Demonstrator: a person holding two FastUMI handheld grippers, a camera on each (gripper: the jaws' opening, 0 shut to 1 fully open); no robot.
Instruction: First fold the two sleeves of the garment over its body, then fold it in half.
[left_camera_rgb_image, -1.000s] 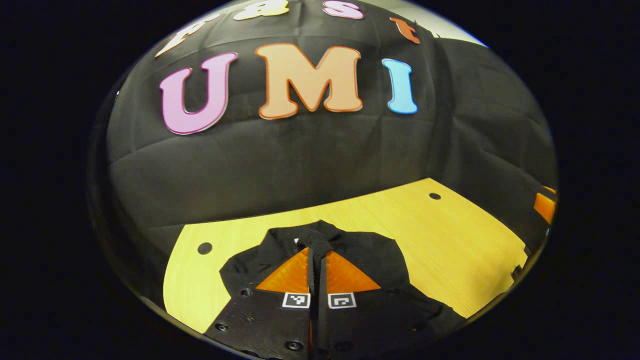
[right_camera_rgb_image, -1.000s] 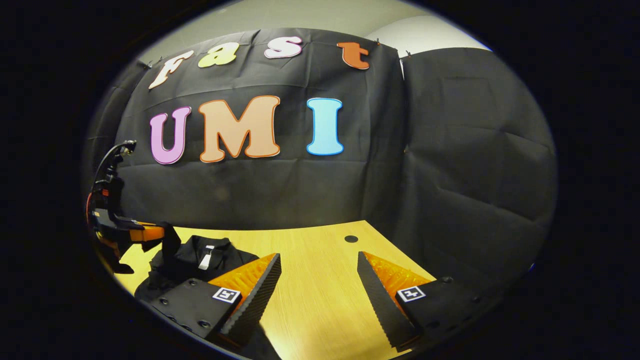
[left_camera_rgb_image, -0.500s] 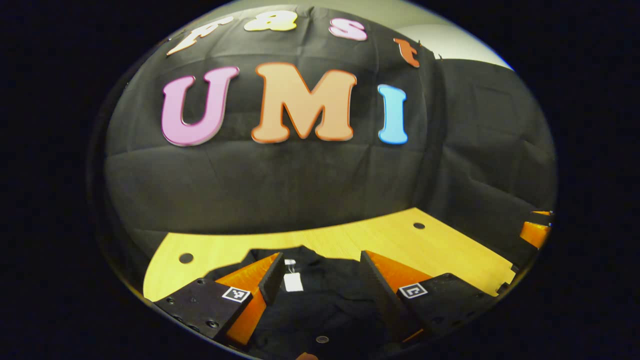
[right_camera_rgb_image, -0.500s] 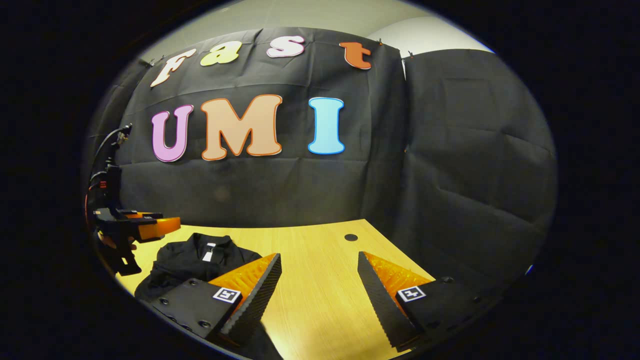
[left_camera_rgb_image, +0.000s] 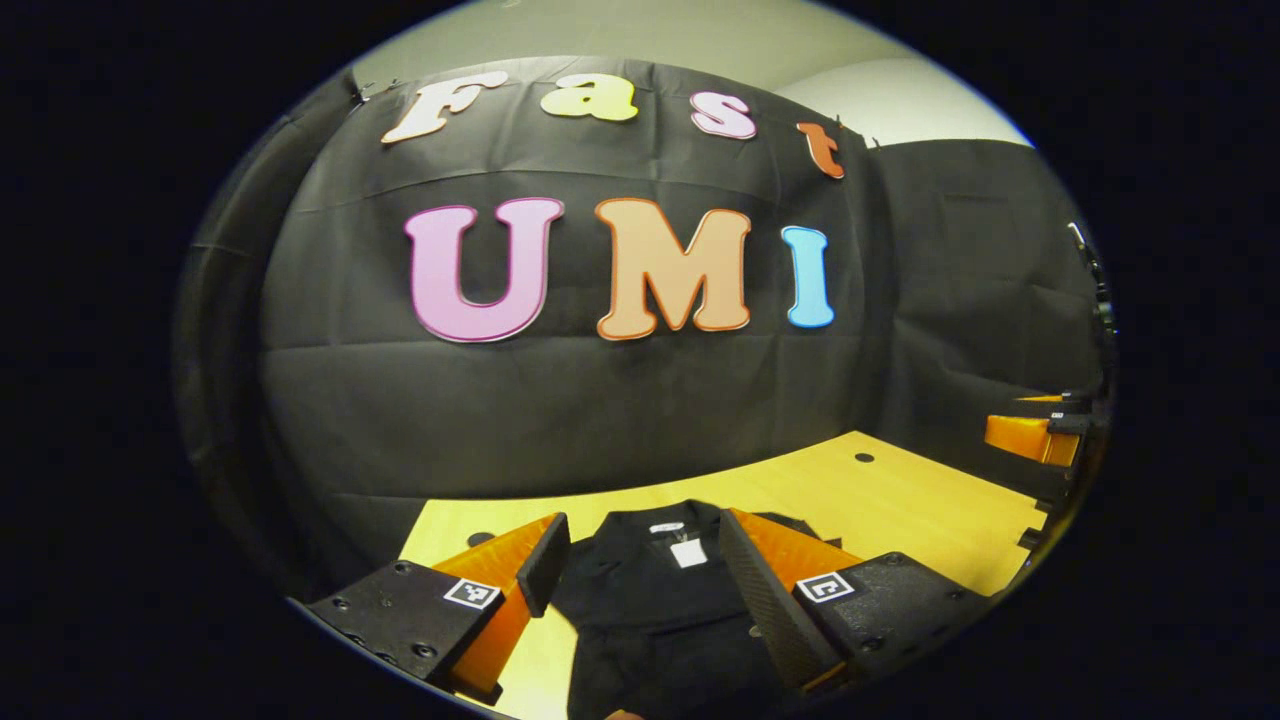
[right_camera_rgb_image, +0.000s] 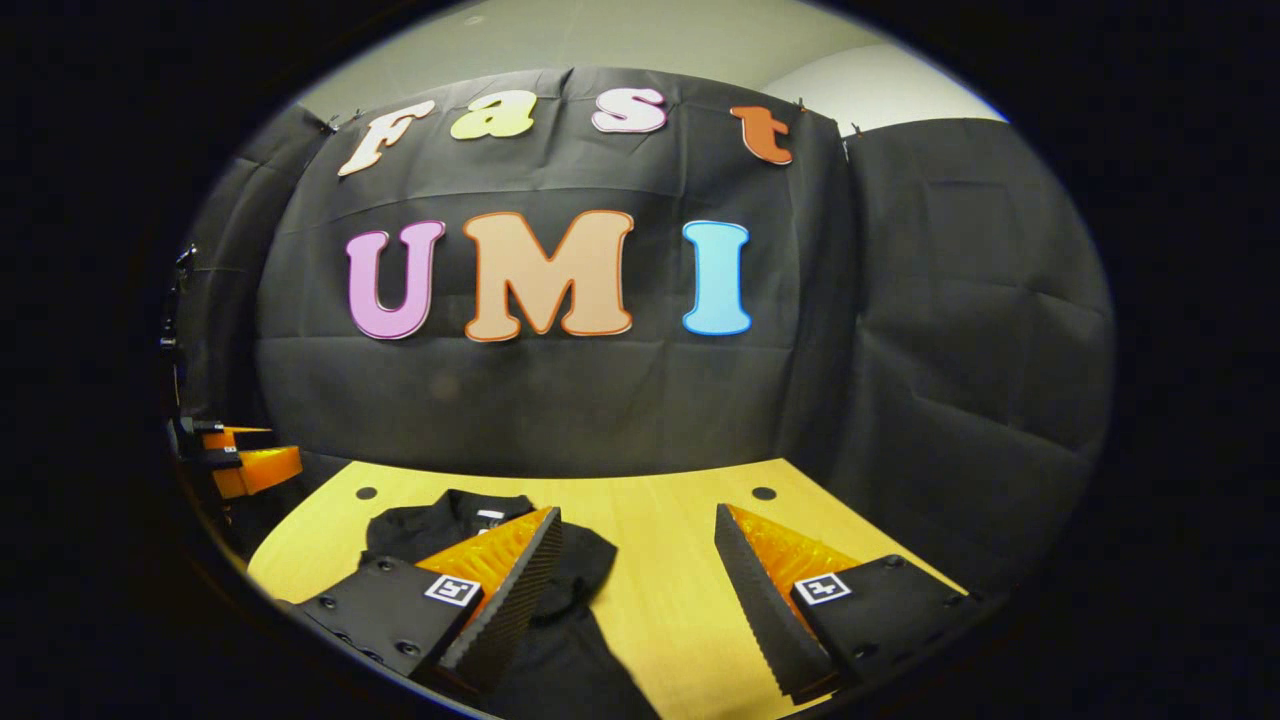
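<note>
Indoors, a yellow wooden worktop (right_camera_rgb_image: 660, 590) backed by black cloth carries a black garment (left_camera_rgb_image: 650, 590), collar toward the cloth. Left tool (left_camera_rgb_image: 645, 575) and right tool (right_camera_rgb_image: 638, 575) both gape wide, gripping nothing.

the left gripper (left_camera_rgb_image: 640, 570) is held level above the surface, its fingers spread wide apart and nothing gripped. the right gripper (right_camera_rgb_image: 640, 575) is likewise held level, fingers parted and empty.
</note>
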